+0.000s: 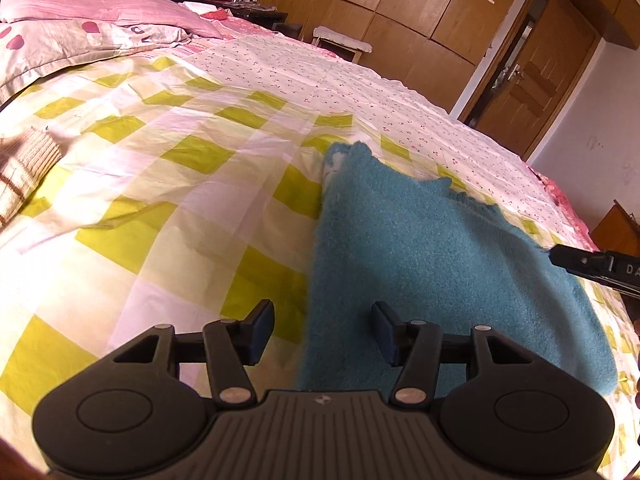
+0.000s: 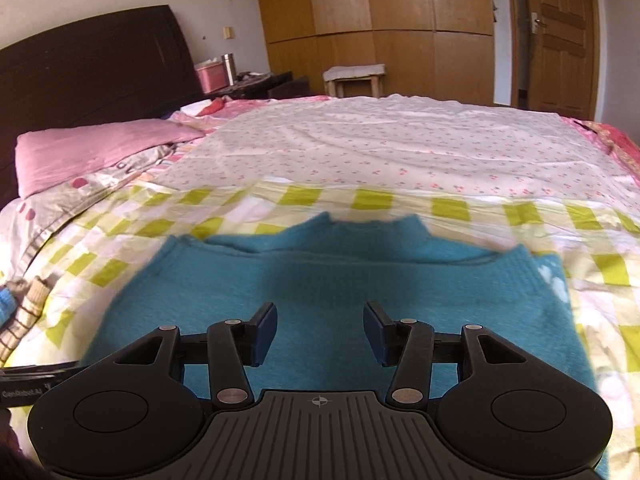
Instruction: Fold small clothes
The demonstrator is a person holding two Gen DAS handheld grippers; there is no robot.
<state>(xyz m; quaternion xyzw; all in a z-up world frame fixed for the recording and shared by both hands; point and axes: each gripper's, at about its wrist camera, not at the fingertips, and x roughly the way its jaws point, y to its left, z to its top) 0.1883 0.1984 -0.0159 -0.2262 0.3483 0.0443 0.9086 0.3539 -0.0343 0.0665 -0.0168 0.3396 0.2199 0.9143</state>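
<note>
Both of mine are empty, jaws apart: left hand-held gripper (image 1: 323, 330) straddles the left edge of the fuzzy teal knitted sweater (image 1: 432, 256); right hand-held gripper (image 2: 320, 330) hovers over its middle. The sweater lies flat on the yellow-checked bed quilt (image 1: 160, 184), collar at 12 o'clock. For a clean fold, I should pinch matching edge points and lift evenly.

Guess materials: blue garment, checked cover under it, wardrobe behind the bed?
Blue garment: looks like fuzzy knit, wool or acrylic; napped matte surface, ribbed edge band.
Checked cover: thin woven fabric, probably cotton; fine creases, slight sheen in sunlight.
Wardrobe: wood or wood-look veneer; grain-like brown panels, smooth semi-matte finish. Solid or laminate cannot be told.
</note>
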